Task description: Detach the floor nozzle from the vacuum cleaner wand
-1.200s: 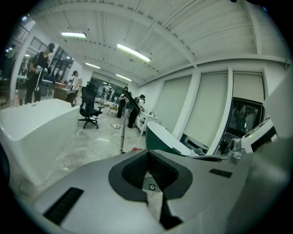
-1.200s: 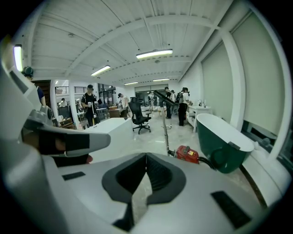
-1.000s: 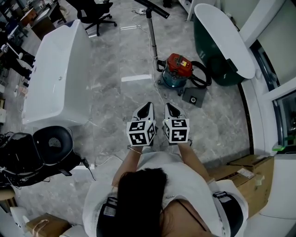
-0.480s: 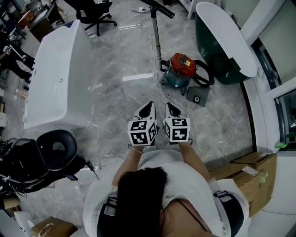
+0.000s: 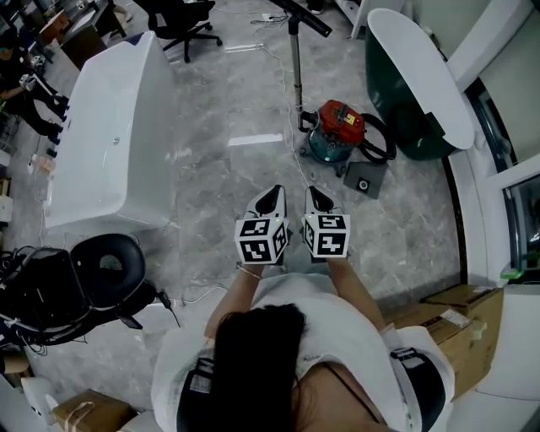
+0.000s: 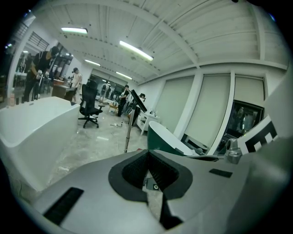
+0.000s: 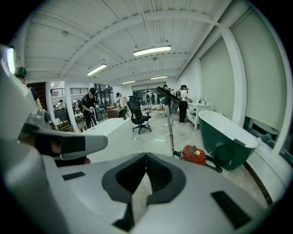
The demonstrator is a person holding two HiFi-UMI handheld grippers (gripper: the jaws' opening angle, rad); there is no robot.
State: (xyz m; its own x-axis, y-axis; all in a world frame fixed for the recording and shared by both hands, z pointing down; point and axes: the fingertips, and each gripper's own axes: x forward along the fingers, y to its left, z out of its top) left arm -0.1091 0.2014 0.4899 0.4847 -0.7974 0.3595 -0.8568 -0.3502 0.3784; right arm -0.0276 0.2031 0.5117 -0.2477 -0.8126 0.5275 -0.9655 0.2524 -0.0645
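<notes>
The left tongs (image 5: 272, 197) and right tongs (image 5: 317, 197) are hovering shut and empty, well short of the red canister (image 5: 340, 126). Beside that canister the wand (image 5: 296, 59) is standing upright, black floor nozzle (image 5: 305, 17) topmost (open both tongs early). One should be bracing the wand while the other pulls.

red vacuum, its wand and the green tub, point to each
red vacuum (image 5: 342, 125): head view, on its red top
wand (image 5: 297, 72): head view, midway along the metal tube
green tub (image 5: 396, 105): head view, on its green outer wall
</notes>
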